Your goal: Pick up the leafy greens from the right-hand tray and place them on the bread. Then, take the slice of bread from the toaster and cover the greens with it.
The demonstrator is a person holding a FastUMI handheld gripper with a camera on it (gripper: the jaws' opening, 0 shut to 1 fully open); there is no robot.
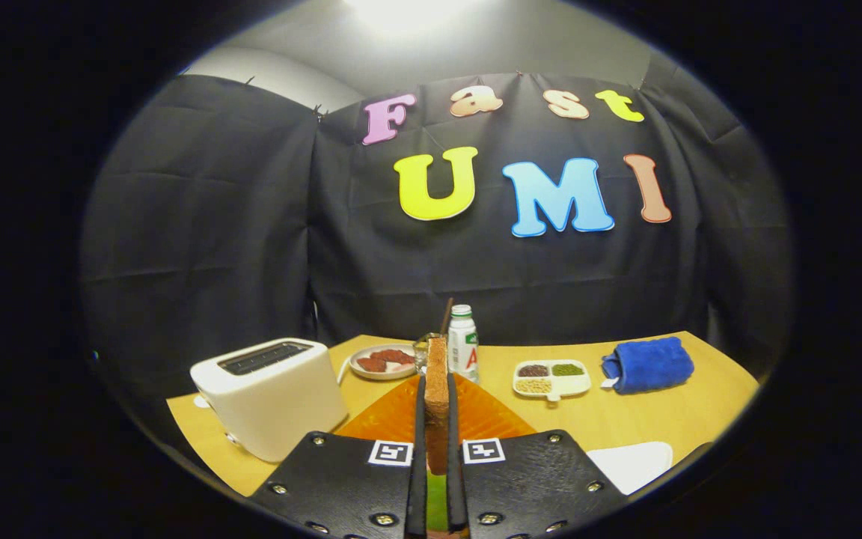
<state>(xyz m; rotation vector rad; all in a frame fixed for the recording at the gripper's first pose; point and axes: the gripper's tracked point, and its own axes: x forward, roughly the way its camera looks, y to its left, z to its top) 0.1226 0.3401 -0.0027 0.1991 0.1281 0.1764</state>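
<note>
My gripper (436, 393) is shut on a brown slice of bread (437, 370), held upright on its edge between both fingers, above the table. Low down in the narrow gap between the fingers a strip of green (437, 500) shows, likely the leafy greens lying below. An orange mat (393, 415) spreads under and ahead of the fingers. The white toaster (270, 393) stands to the left of the fingers, its slots facing up and looking dark. A white tray (633, 464) lies just right of the fingers; what it holds is hidden.
Beyond the bread stand a white bottle (462, 344) and a small jar (423, 350) with a stick. A plate of red food (384, 361) sits behind the toaster. A divided dish of beans (551, 376) and a blue towel (649, 364) lie at the back right.
</note>
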